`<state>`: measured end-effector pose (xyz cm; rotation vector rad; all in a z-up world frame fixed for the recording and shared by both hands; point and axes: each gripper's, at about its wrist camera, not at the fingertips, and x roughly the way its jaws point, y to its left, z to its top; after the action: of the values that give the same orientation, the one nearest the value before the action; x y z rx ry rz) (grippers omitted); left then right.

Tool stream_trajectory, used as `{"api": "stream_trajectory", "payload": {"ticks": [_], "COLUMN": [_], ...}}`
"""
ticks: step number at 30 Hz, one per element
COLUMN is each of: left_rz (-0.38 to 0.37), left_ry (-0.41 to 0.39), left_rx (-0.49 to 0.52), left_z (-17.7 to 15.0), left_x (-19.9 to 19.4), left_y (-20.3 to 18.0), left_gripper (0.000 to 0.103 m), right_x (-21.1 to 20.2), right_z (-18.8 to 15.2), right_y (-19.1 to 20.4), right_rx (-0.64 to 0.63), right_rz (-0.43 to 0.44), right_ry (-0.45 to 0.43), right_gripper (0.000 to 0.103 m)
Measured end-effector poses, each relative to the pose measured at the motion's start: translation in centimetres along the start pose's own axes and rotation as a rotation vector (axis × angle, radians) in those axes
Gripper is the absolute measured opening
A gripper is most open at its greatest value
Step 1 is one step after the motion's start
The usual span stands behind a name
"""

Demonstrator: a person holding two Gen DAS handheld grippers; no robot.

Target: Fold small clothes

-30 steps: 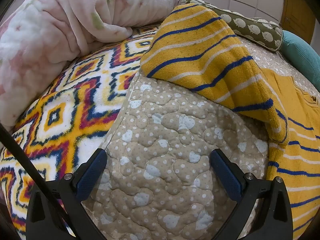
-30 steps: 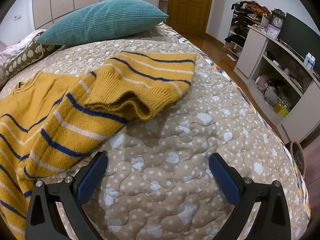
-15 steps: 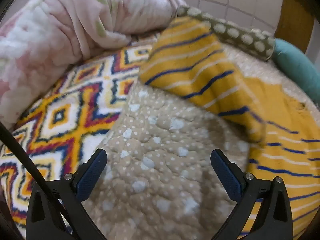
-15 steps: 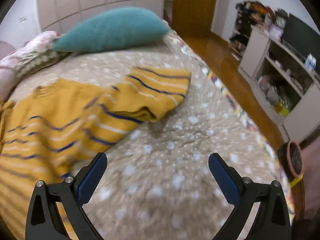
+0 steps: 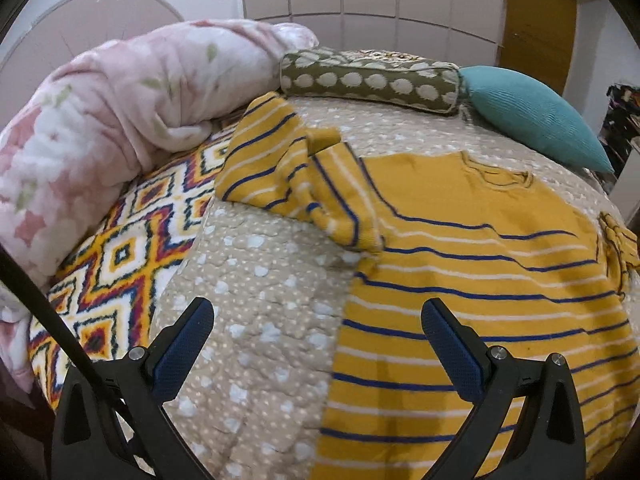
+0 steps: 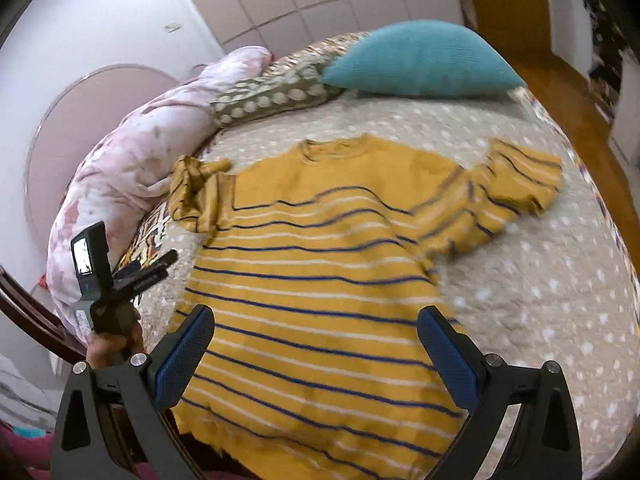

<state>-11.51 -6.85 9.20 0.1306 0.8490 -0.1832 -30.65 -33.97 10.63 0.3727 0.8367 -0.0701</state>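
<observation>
Quilt (image 5: 256, 280): beige, dotted, covering the bed; widest surface in both views.
Sweater (image 6: 320, 280): mustard yellow with blue and white stripes; spread flat on the quilt, neckline at the far side, hem at the near edge; one sleeve crumpled at far left (image 5: 280, 164), the other bunched at right (image 6: 516, 188).
Pink blanket (image 5: 100, 120): floral, heaped along the far left, beside the left sleeve.
Patterned blanket (image 5: 120, 256): zigzag in orange, red and white; at left, under the quilt's edge.
Teal pillow (image 6: 420, 60): far side, beyond the neckline.
Bolster (image 5: 368, 80): olive with pale spots; far side, between pink blanket and teal pillow.
Right gripper (image 6: 316, 356): above the near part of the sweater; fingers spread wide, holding nothing.
Left gripper (image 5: 316, 348): above the sweater's left edge and the bare quilt; fingers spread wide, holding nothing; seen at near left in the right wrist view, held in a hand (image 6: 112, 340).
</observation>
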Motion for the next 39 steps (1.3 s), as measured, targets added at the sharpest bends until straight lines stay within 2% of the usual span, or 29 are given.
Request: {"api": "stream_trajectory", "payload": {"ticks": [5, 8, 12, 23, 32, 39], "left_rz": [0.001, -0.003, 0.002, -0.017, -0.065, -0.059], "left_ry": [0.003, 0.012, 0.021, 0.063, 0.103, 0.096], "left_rx": [0.031, 0.038, 0.047, 0.042, 0.062, 0.08], "left_z": [-0.3, -0.7, -1.1, -2.6, -4.4, -4.7], "left_x": [-0.3, 0.0, 0.6, 2.4, 2.4, 2.4], "left_y": [-1.3, -1.7, -1.9, -2.4, -3.7, -4.2], "left_gripper": [0.103, 0.103, 0.103, 0.103, 0.103, 0.103], "right_x": [3.0, 5.5, 7.6, 10.0, 11.0, 11.2], "right_z": [-0.1, 0.4, 0.4, 0.4, 0.4, 0.3], "right_y": [3.9, 4.7, 5.1, 4.8, 3.7, 3.4], "right_rx": [-0.141, -0.209, -0.205, -0.215, -0.201, -0.195], "right_rz": [-0.205, -0.267, -0.268, -0.289, -0.304, -0.304], "right_ry": [-0.067, -0.064, -0.045, -0.015, 0.02, 0.027], "right_gripper": [0.103, 0.103, 0.103, 0.103, 0.103, 0.103]}}
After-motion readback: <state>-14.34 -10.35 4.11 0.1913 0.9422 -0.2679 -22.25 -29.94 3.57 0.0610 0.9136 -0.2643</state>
